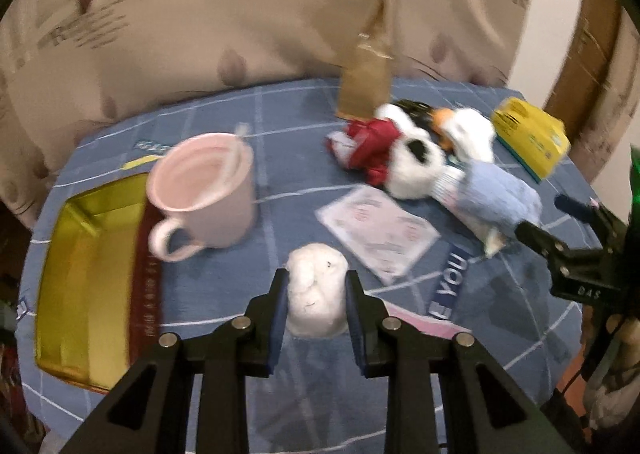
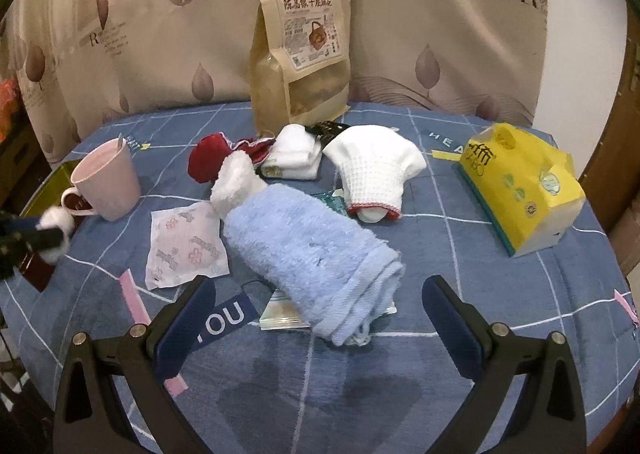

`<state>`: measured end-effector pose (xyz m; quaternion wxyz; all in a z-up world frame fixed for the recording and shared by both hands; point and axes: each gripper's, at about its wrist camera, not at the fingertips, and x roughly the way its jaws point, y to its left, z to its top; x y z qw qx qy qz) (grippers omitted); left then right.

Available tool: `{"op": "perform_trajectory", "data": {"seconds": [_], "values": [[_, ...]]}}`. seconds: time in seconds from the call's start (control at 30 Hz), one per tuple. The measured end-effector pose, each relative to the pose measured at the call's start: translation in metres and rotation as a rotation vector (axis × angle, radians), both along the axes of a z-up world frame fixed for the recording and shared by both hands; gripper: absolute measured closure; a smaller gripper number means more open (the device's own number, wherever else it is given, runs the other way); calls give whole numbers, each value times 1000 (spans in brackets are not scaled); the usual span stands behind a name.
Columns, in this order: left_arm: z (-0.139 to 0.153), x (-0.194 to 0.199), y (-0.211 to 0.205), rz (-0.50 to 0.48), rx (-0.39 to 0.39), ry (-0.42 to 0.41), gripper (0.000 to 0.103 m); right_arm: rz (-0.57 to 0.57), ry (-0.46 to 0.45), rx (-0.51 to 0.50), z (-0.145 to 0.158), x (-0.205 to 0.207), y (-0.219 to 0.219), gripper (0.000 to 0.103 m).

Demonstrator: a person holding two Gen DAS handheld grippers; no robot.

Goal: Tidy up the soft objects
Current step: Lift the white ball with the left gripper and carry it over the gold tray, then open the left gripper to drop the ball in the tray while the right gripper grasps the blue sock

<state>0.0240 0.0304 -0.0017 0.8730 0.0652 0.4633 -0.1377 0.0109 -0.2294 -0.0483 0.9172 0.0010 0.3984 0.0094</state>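
Note:
My left gripper (image 1: 316,286) is shut on a small white fluffy ball (image 1: 317,296) and holds it above the blue table; it also shows at the left edge of the right wrist view (image 2: 54,228). My right gripper (image 2: 318,296) is open, its jaws on either side of the near end of a folded light-blue towel (image 2: 312,250). Behind the towel lie a red cloth (image 2: 208,160), a white fluffy piece (image 2: 236,182), folded white cloths (image 2: 296,156) and a white knit glove (image 2: 374,172). A gold-lined open box (image 1: 84,278) sits at the table's left.
A pink mug (image 1: 208,190) with a spoon stands next to the box. A brown snack pouch (image 2: 300,50) stands at the back, a yellow tissue pack (image 2: 520,186) at the right. A flat printed sachet (image 2: 184,246) lies left of the towel. A curtain hangs behind.

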Motion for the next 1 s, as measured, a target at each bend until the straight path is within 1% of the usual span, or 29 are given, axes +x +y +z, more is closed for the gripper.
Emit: {"op": "perform_trajectory", "data": {"seconds": [0.2,0.27,0.37,0.47,0.57,0.63,0.7,0.8,0.9,1.0], "values": [[3,16,50,112,14,-15,76,11,13,5,-2,7,2,0],[2,21,68,150,29,-17,76,14,8,-15,-2,10,5,1],[0,27,91,195,46,-21,76,17,-4,-57,-2,15,12,9],[-2,34,112,229,65,-21,76,29,-1,-82,-4,23,18,10],[-5,42,130,250,74,-18,76,34,0,-104,-7,30,23,11],[-8,48,141,264,89,-16,76,36,8,-114,-9,34,25,19],[-10,55,151,270,102,-10,76,27,14,-122,-12,38,26,23],[-12,63,159,268,113,-10,76,18,26,-125,-16,42,25,23],[-14,73,167,271,133,-11,76,11,27,-126,-19,44,25,26],[-19,82,174,274,134,7,76,9,27,-137,-19,44,27,33]]}}
